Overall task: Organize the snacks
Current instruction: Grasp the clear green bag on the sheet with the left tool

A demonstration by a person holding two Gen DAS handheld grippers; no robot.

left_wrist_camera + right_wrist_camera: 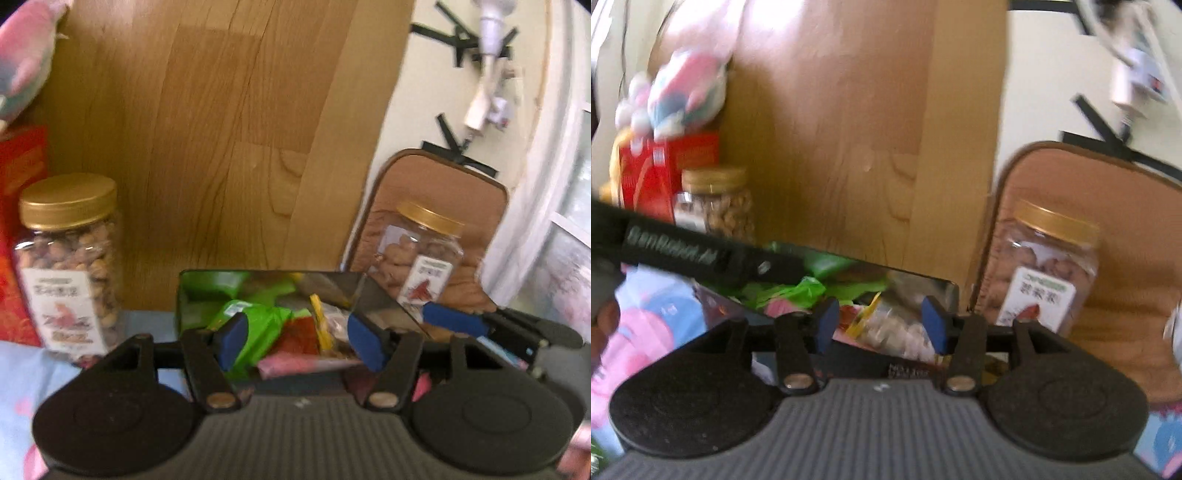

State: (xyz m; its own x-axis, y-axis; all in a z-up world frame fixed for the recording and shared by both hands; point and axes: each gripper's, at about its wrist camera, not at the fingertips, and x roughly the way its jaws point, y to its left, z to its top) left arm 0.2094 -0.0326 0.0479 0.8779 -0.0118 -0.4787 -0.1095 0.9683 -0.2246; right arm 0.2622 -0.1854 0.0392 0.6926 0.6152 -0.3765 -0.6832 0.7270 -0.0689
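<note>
A shiny open box holds several snack packets: a green packet, a red one and a pink one. My left gripper is open above the box with nothing between its pads. A gold-lidded jar of nuts stands to the left, a second jar to the right. In the right wrist view my right gripper is open over the same box, above a clear packet of pale snacks. The right jar stands beside it.
A wooden panel stands right behind the box. A brown cushioned chair back is behind the right jar. A red carton and a plush toy are at the left. The cloth is pale blue with pink.
</note>
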